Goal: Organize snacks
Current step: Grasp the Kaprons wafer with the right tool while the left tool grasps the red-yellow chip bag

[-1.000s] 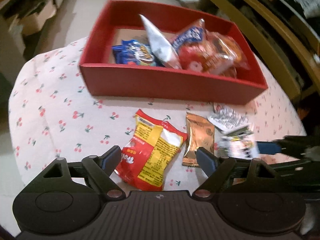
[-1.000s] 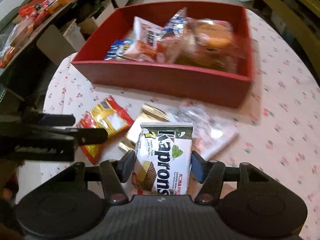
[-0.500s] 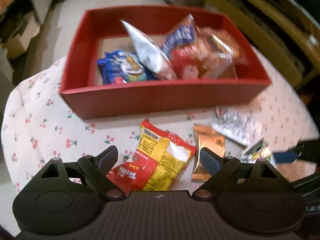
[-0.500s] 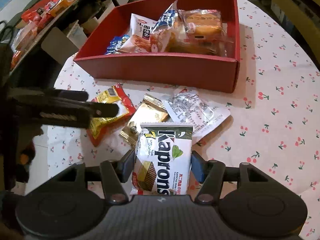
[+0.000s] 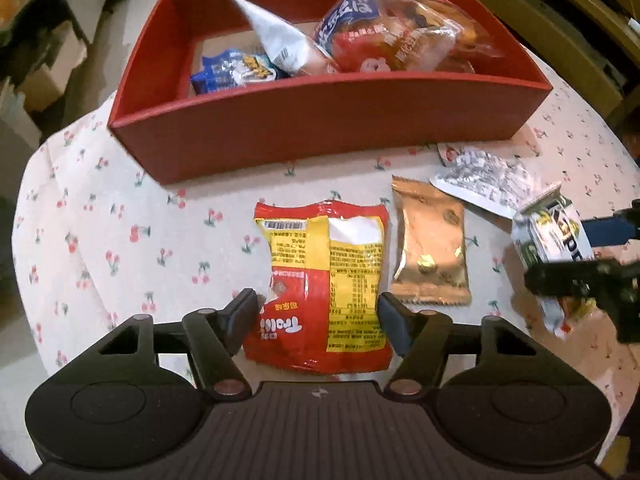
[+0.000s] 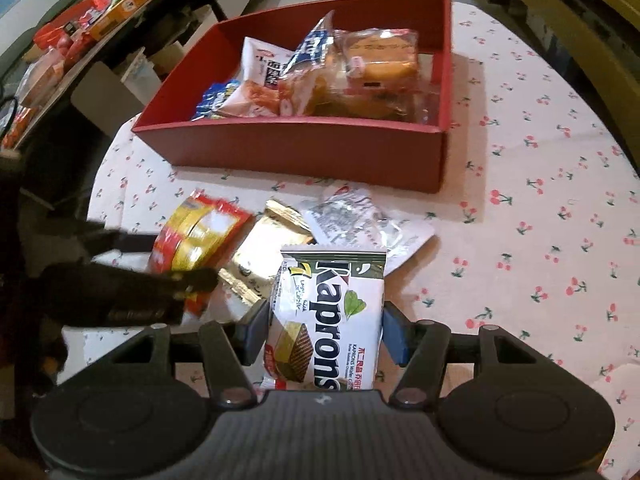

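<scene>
Several snack packets fill the red box (image 5: 328, 128) on the cherry-print tabletop (image 5: 100, 240). Before it lie a red-and-yellow packet (image 5: 324, 280), a gold packet (image 5: 430, 252) and a crinkled silver wrapper (image 5: 480, 184). Left gripper (image 5: 318, 316) fingers have just been closing and flank the red-and-yellow packet's edges. Right gripper (image 6: 325, 332) fingers pinch a white Kaprons wafer pack (image 6: 328, 316).

blurred: left gripper (image 6: 192, 276) | hidden: red-yellow packet (image 6: 192, 236) lower end | cut off: right gripper (image 5: 580, 280)
</scene>
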The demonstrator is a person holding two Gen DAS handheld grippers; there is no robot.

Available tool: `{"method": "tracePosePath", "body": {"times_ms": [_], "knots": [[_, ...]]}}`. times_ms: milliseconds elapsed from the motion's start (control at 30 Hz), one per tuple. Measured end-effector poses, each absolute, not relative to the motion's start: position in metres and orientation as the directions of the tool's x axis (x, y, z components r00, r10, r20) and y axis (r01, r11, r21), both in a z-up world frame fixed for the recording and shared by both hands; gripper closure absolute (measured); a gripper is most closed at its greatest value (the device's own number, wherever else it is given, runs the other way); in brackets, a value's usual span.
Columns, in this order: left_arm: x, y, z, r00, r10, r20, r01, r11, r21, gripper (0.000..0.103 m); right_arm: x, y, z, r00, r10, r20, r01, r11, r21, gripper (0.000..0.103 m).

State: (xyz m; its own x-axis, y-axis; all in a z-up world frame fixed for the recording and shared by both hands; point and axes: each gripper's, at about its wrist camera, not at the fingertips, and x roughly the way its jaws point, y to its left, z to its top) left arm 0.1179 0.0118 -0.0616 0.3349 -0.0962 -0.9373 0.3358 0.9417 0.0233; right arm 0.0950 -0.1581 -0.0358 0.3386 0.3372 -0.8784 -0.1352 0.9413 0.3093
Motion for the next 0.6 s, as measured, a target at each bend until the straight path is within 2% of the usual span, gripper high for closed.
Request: {"method": "tracePosePath", "body": {"times_ms": [100, 200, 367, 467, 600], "knots": [[0.117, 0.011, -0.059, 0.34, -0.099, -0.935, 0.306, 0.952, 0.01, 0.034, 0.093, -0.158, -0.037, 0.337, 0.334, -0.88, -0.138, 0.942, 0.305, 0.038], [0.123, 0.019, -0.058, 0.325, -0.119, -0.938, 0.267, 0.963, -0.03, 0.031, 0.092, -0.156, -0.039, 0.332, 0.336, -0.881, -0.146, 0.941, 0.304, 0.038], [0.128, 0.011, -0.064, 0.345, -0.08, -0.935, 0.277, 0.961, 0.02, 0.026, 0.094, -0.154, -0.041, 0.325, 0.34, -0.882, -0.151, 0.94, 0.306, 0.038], [0.126, 0.015, -0.059, 0.355, -0.071, -0.932, 0.25, 0.968, 0.022, 0.038, 0.094, -0.153, -0.041, 0.325, 0.34, -0.882, -0.155, 0.94, 0.305, 0.038], [0.124, 0.02, -0.055, 0.359, -0.07, -0.931, 0.214, 0.977, 0.009, 0.042, 0.093, -0.152, -0.039, 0.331, 0.337, -0.882, -0.163, 0.94, 0.298, 0.038]]}}
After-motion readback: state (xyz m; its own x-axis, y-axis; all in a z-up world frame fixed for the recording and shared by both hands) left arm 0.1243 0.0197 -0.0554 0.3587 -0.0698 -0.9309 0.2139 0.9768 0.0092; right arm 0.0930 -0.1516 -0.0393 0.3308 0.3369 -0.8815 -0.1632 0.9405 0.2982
